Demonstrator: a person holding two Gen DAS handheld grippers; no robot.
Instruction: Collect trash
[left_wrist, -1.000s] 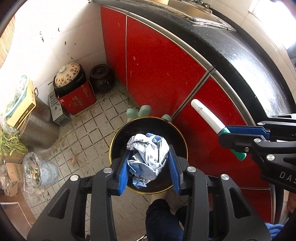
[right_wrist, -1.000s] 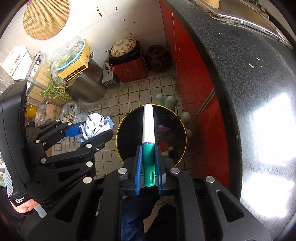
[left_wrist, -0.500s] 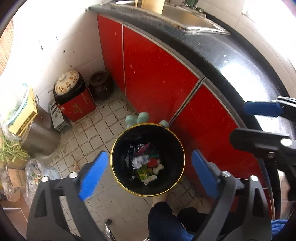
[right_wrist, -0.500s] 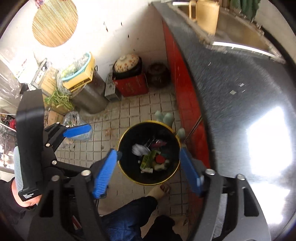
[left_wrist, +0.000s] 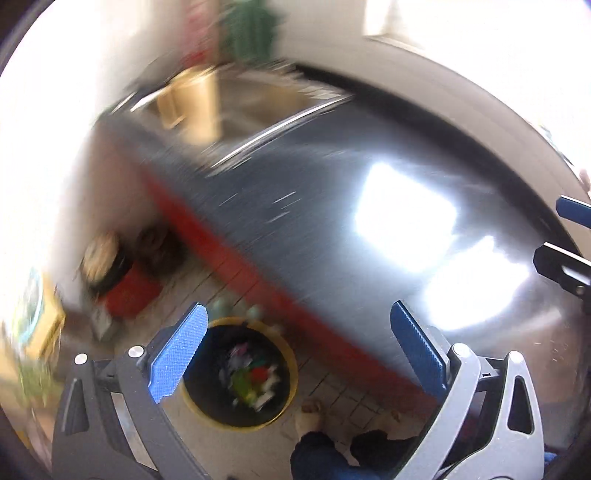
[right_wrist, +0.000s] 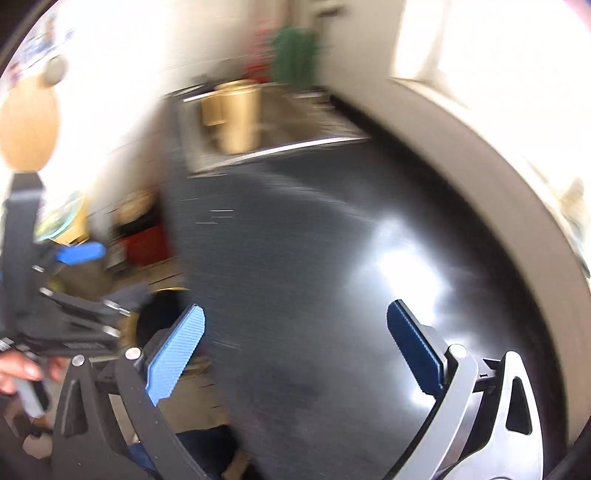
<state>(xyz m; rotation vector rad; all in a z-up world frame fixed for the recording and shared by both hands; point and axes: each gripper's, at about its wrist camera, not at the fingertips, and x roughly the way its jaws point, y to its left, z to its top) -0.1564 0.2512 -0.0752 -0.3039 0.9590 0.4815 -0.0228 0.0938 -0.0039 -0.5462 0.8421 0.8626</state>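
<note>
a dark speckled stone countertop (left_wrist: 332, 206) with red cabinet fronts (left_wrist: 258, 280) beneath it now fills both smeared views, where a second ago the round black bin with a yellow rim (left_wrist: 286, 363) on the tiled floor sat squarely under both tools. the bin has slid to the lower left of the left wrist view and shows only as a sliver of rim in the right one, and both cameras appear to have swung up and away from it. inside it lies a blurred heap of white, green and red trash (left_wrist: 251, 380); the crumpled white-and-blue paper and the white-and-green pen-shaped item gripped a second ago are no longer between any pads, so this drop reads as done and the next piece must be sought, probably on the counter. a steel sink (right_wrist: 295, 122) with a tan jug (right_wrist: 236, 110) sits at the far end; no loose rubbish is legible through the blur. the left gripper (left_wrist: 295, 347) is opening, its blue pads wide with nothing between them; the right gripper (right_wrist: 295, 347) is opening likewise, empty. both point steeply downward over the counter edge. a hand (right_wrist: 18, 369) grips the left tool's handle, and a foot (left_wrist: 312, 417) stands beside the bin.
</note>
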